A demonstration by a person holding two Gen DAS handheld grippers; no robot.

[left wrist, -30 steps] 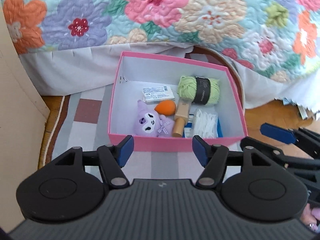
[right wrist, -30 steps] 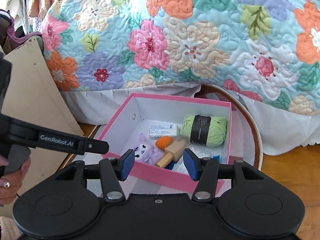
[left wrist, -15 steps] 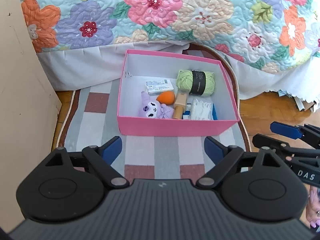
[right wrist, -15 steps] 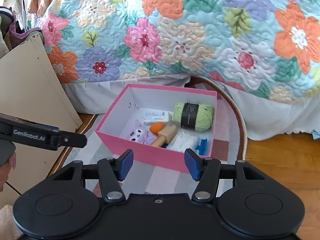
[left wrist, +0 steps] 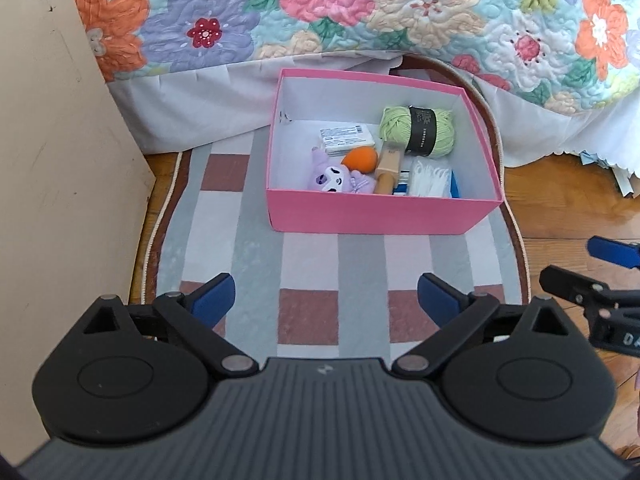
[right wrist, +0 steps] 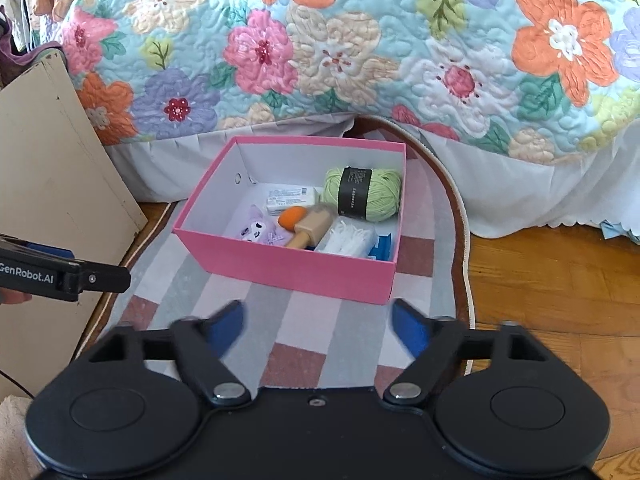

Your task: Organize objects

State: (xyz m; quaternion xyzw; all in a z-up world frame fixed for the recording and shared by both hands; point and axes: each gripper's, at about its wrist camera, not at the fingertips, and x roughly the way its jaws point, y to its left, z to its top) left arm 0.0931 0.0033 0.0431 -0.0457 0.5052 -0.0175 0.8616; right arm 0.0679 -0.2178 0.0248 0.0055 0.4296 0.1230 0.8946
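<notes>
Left gripper (left wrist: 325, 300) sits wide open over the striped rug (left wrist: 312, 264), nothing between the jaws, which have just been spreading. From this wrist view the pink box (left wrist: 380, 216) is at 12 o'clock, well apart from the fingertips, parked right against the bed skirt (left wrist: 192, 112). Inside: green yarn (left wrist: 418, 130) at the back right, a white packet (left wrist: 347, 139) at the back left, an orange sponge (left wrist: 360, 160), a purple plush (left wrist: 334, 178) up front, a wooden handle (left wrist: 388, 168) and a white bundle (left wrist: 430, 178). Everything's in the box, so I'd guess the sorting is basically done. The right gripper's finger (left wrist: 612, 254) pokes in at 3 o'clock.

Right gripper (right wrist: 318, 330) is also open and empty, jaws just widened, one blue pad blurred. Box (right wrist: 288, 260) at 12 here too, clear of the fingers. A beige board (right wrist: 52, 152) leans at 9 o'clock, with the left gripper's arm (right wrist: 64, 276) below it.
</notes>
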